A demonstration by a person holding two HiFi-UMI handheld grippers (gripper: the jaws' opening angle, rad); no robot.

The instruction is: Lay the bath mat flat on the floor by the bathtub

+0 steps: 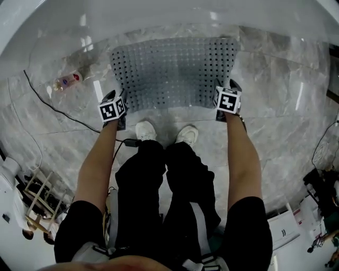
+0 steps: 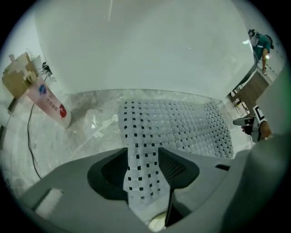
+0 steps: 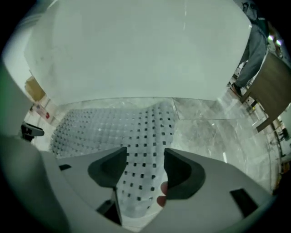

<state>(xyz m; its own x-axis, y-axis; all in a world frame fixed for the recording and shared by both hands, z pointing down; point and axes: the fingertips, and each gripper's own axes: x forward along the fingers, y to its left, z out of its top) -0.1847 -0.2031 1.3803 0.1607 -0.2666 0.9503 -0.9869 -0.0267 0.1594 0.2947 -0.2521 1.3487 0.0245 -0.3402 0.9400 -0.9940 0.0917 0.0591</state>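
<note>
The left hand-held gripper [image 2: 143, 170] and right hand-held gripper [image 3: 144, 170] are holding their jaws apart, grey perforated bath mat [image 1: 175, 71] corners lying loose between them.

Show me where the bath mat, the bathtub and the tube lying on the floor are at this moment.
bath mat [image 1: 175, 71]: head view, middle of its perforated surface.
bathtub [image 1: 159, 13]: head view, its white outer wall.
tube [image 2: 48, 103]: left gripper view, middle of its printed body.
</note>
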